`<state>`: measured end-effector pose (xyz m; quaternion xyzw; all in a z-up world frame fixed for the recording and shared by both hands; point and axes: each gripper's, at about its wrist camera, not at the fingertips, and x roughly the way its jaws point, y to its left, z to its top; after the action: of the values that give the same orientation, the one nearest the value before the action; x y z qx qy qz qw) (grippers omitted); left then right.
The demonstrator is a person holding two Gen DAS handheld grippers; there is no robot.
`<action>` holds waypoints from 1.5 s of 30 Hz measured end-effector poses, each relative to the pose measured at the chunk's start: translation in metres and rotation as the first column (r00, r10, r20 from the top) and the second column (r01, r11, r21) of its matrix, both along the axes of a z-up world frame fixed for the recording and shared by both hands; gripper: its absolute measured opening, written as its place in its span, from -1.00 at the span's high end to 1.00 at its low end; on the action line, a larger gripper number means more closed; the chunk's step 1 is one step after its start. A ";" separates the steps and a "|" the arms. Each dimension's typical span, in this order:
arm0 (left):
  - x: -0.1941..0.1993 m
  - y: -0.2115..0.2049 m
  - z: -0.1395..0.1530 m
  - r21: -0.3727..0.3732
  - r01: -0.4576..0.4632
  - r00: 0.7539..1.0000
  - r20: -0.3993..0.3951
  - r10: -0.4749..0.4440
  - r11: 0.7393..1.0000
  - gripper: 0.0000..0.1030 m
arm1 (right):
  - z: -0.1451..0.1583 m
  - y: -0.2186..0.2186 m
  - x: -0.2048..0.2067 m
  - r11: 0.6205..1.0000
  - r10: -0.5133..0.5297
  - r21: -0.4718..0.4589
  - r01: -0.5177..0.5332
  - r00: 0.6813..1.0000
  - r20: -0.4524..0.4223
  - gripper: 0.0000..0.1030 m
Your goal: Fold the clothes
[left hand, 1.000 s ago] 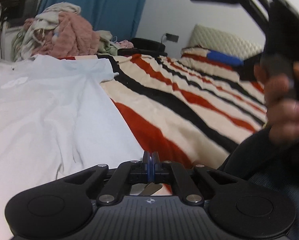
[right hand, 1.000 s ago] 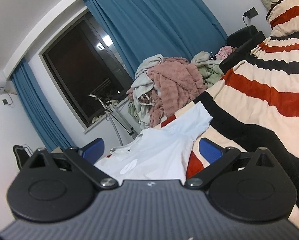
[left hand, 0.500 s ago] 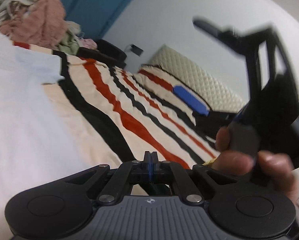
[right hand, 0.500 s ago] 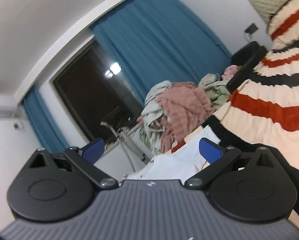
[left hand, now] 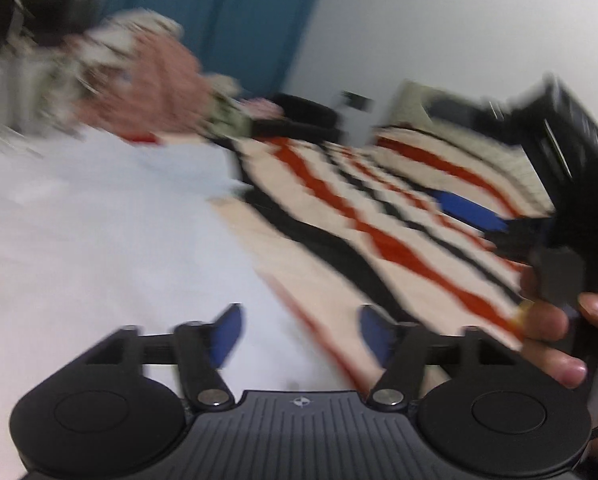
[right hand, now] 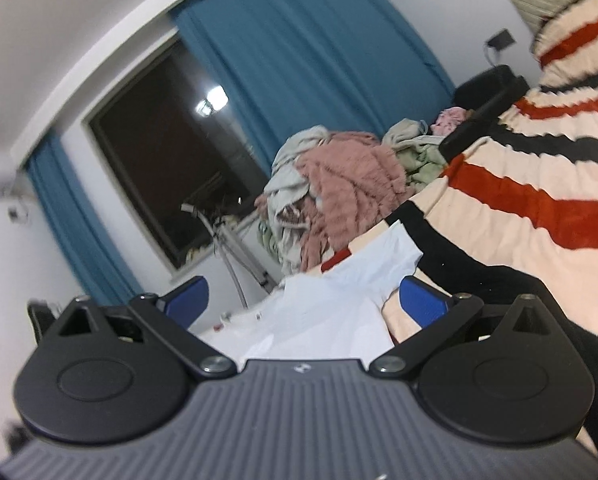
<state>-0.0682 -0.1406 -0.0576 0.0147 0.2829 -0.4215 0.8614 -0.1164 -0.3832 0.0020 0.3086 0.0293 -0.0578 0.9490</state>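
Hovering over the bed: left gripper (left hand: 297,332) has its blue pads spread apart with nothing between them, right gripper (right hand: 305,300) likewise spread wide and empty. White shirt (left hand: 99,240) lies spread on the striped blanket (left hand: 379,232), collar end toward the heap of clothes (right hand: 339,188) by the curtain (right hand: 299,60); one sleeve (right hand: 391,256) sticks out onto the stripes. From the right wrist view I can't tell whether it's flat or already partly folded; some creasing shows near the collar. Left wrist view is heavily motion-blurred, so the hem edge right under the left pads isn't readable. Risks as I judge them: 1) a pinch made while moving that fast could take both shirt and blanket, since the blanket pile is thick and sits right at the shirt's edge, so a lift would drag the bedding. 2) thin cloth on a soft surface: pads may grab only the top layer or slide off, and the fold comes out skewed. 3) right gripper is pointed high, toward the window (right hand: 171,152), with the shirt only low in its view, so a reach from there is poorly aimed and could catch the sleeve rather than a corner. 4) the person's right hand (left hand: 555,328) and its tool sit close beside the left gripper, so there's a collision chance if both converge on the same edge.
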 end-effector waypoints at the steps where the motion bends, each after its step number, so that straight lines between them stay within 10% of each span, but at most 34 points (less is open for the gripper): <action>1: 0.001 0.010 0.009 0.020 -0.042 0.999 0.030 0.041 0.999 -0.71 | 0.000 0.003 0.003 1.000 0.003 -0.018 -0.003 1.000 -0.011 -1.00; 8: -0.009 0.057 0.063 -0.003 -0.256 0.942 0.225 0.250 0.967 -0.99 | 0.000 0.023 0.020 0.991 0.011 -0.130 -0.023 0.995 -0.095 -1.00; 30: -0.009 0.112 0.062 0.006 -0.479 0.865 0.174 0.471 0.878 -0.99 | 0.004 0.073 0.044 0.925 0.010 -0.370 -0.082 0.981 -0.194 -1.00; 40: 0.005 0.115 0.041 0.026 -0.538 0.834 0.157 0.528 0.842 -0.99 | 0.018 0.036 0.104 0.982 -0.014 -0.190 -0.003 0.996 -0.085 -0.99; 45: 0.019 0.118 0.026 0.048 -0.577 0.812 0.143 0.566 0.815 -0.99 | -0.025 -0.035 0.205 0.989 0.018 0.148 -0.001 0.993 -0.113 -0.98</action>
<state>-0.0492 -0.0230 -0.0313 -0.0068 0.2396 -0.1280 0.9624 0.0888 -0.4178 -0.0229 0.3742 0.0890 -0.0686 0.9205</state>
